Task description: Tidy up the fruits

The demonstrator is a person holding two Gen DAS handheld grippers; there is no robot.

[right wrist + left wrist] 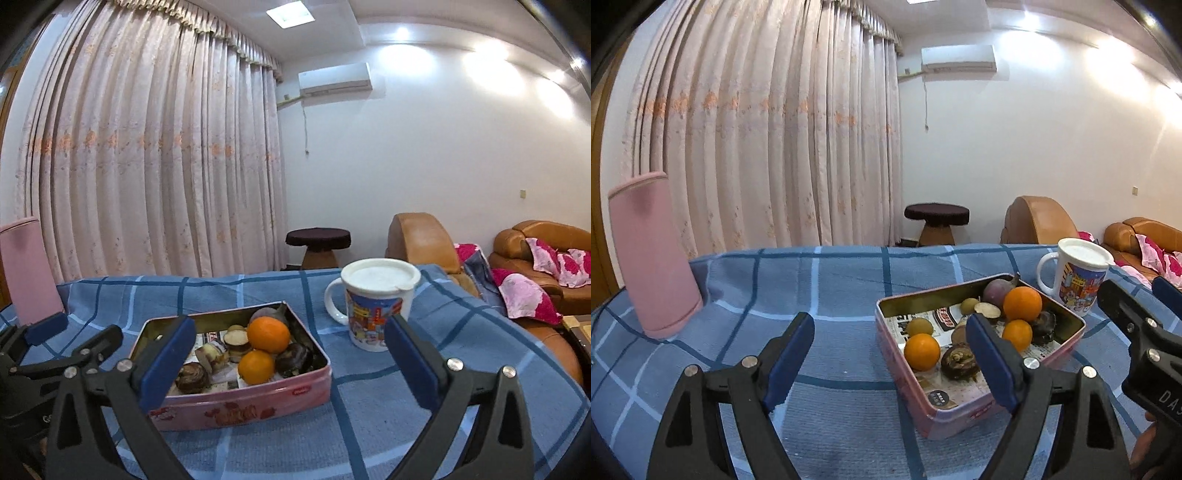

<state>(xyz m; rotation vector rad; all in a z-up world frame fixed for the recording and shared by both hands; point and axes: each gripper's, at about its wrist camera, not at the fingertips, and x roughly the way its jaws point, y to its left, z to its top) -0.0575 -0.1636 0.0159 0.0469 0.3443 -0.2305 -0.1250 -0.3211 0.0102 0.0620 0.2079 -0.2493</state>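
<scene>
- Both grippers' fingers spread wide, nothing between them: left gripper (890,354), right gripper (291,358).
- Fruits lie inside pink tin (236,404) on blue checked tablecloth (827,288); oranges (268,335) included.
- Lidded mug (376,302) stands beside tin.

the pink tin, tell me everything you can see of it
The pink tin is a shallow rectangular metal box, lidless, with pink printed outer walls and a bare golden inside. It sits flat on the blue checked tablecloth, left of the lidded white mug and apart from it. Printed paper lines its floor, and oranges and dark fruits lie in it. Neither gripper touches it.
</scene>
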